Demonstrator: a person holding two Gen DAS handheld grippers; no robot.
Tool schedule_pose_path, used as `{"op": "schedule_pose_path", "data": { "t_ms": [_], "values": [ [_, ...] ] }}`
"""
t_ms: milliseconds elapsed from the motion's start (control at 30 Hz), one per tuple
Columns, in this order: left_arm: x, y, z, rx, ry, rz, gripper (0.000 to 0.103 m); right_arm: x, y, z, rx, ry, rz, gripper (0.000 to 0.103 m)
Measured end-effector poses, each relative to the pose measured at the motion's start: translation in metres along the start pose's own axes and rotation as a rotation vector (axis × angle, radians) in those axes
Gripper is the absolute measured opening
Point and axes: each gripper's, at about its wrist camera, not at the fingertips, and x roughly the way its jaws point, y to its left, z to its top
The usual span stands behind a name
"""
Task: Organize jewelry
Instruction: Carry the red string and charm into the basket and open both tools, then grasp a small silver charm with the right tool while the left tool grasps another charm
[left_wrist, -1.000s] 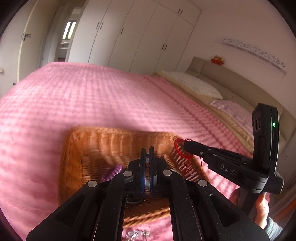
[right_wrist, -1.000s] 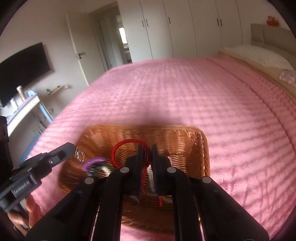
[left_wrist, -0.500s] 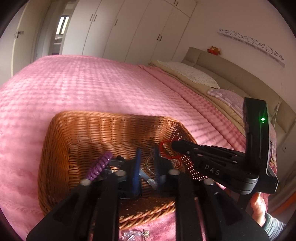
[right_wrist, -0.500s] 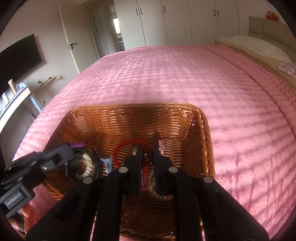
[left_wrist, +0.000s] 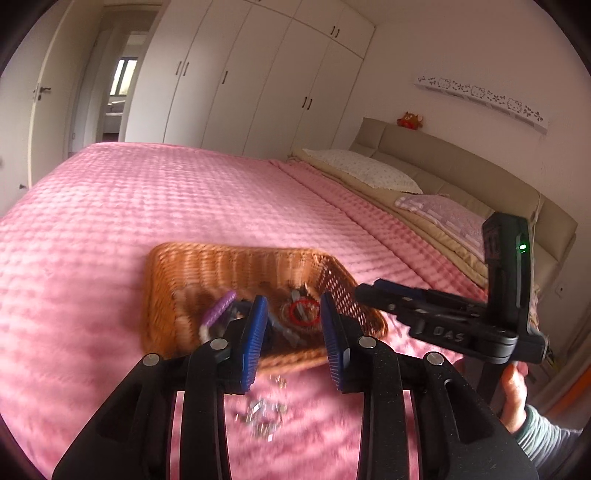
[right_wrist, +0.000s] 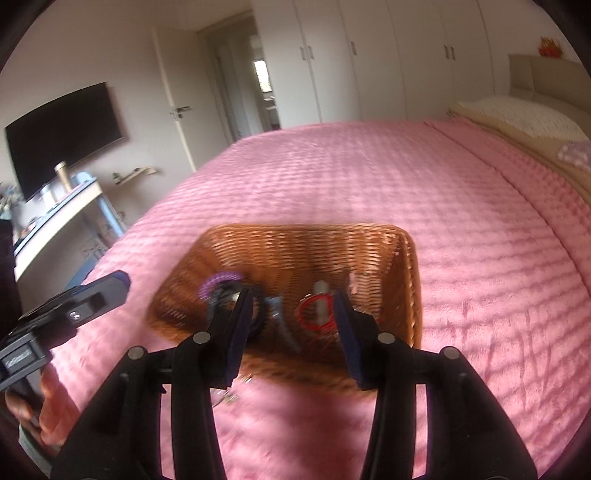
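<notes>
A wicker basket (left_wrist: 207, 266) (right_wrist: 295, 247) sits on the pink bedspread. Inside lie a red cord bracelet (left_wrist: 304, 312) (right_wrist: 314, 314), a purple coiled band (left_wrist: 218, 308) (right_wrist: 218, 282) and other small pieces. My left gripper (left_wrist: 293, 339) is open and empty, above the basket's near edge. My right gripper (right_wrist: 293, 332) is open and empty too, pulled back over the basket's near side; it shows in the left wrist view (left_wrist: 364, 291) at the right. A small pile of silver jewelry (left_wrist: 264, 415) (right_wrist: 225, 395) lies on the bedspread in front of the basket.
The pink bedspread (left_wrist: 147, 206) stretches far behind and beside the basket. Pillows (left_wrist: 362, 170) and a beige headboard (left_wrist: 443, 155) are at the right. A desk and a wall TV (right_wrist: 62, 136) stand beyond the bed's left edge.
Both grippers opened and pulled back up from the basket. The red bracelet left the right gripper and now lies in the basket. The left gripper's jaws went from shut to wide open.
</notes>
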Motion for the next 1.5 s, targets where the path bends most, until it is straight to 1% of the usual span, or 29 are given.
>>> {"op": "schedule_pose_path", "data": {
  "t_ms": [133, 267, 400, 500, 533, 633, 833, 1033, 1100, 1167, 1200, 1300, 1500],
  "values": [
    [-0.011, 0.004, -0.02, 0.001, 0.033, 0.018, 0.028, -0.016, 0.017, -0.017, -0.02, -0.008, 0.042, 0.042],
    [-0.004, 0.015, -0.041, -0.008, 0.103, 0.034, 0.028, -0.021, 0.03, -0.039, -0.044, -0.005, 0.051, 0.042],
    [0.014, 0.024, -0.059, -0.008, 0.185, 0.025, 0.028, -0.007, 0.038, -0.06, -0.07, 0.029, 0.03, 0.042],
    [0.033, 0.025, -0.069, 0.022, 0.247, 0.044, 0.028, 0.007, 0.036, -0.072, -0.074, 0.062, 0.009, 0.036],
    [0.038, 0.025, -0.071, 0.029, 0.265, 0.047, 0.028, 0.011, 0.034, -0.076, -0.071, 0.071, 0.007, 0.036],
    [0.051, 0.024, -0.075, 0.05, 0.302, 0.054, 0.028, 0.026, 0.026, -0.084, -0.044, 0.113, 0.007, 0.034],
    [0.068, 0.022, -0.074, 0.075, 0.333, 0.058, 0.028, 0.036, 0.025, -0.083, -0.04, 0.135, 0.009, 0.034],
    [0.071, 0.027, -0.075, 0.05, 0.341, 0.057, 0.028, 0.053, 0.03, -0.079, -0.039, 0.183, 0.012, 0.033],
    [0.072, 0.028, -0.077, 0.047, 0.353, 0.052, 0.018, 0.057, 0.029, -0.078, -0.026, 0.191, 0.013, 0.034],
    [0.073, 0.03, -0.078, 0.042, 0.354, 0.054, 0.003, 0.059, 0.027, -0.078, -0.016, 0.2, 0.016, 0.034],
    [0.071, 0.03, -0.077, 0.035, 0.347, 0.05, 0.0, 0.061, 0.026, -0.078, -0.012, 0.206, 0.017, 0.034],
    [0.057, 0.039, -0.075, -0.008, 0.296, 0.04, 0.0, 0.065, 0.023, -0.078, -0.002, 0.217, 0.019, 0.034],
    [0.019, 0.061, -0.074, -0.106, 0.202, 0.047, 0.0, 0.072, 0.028, -0.075, -0.012, 0.227, 0.025, 0.034]
  ]
}}
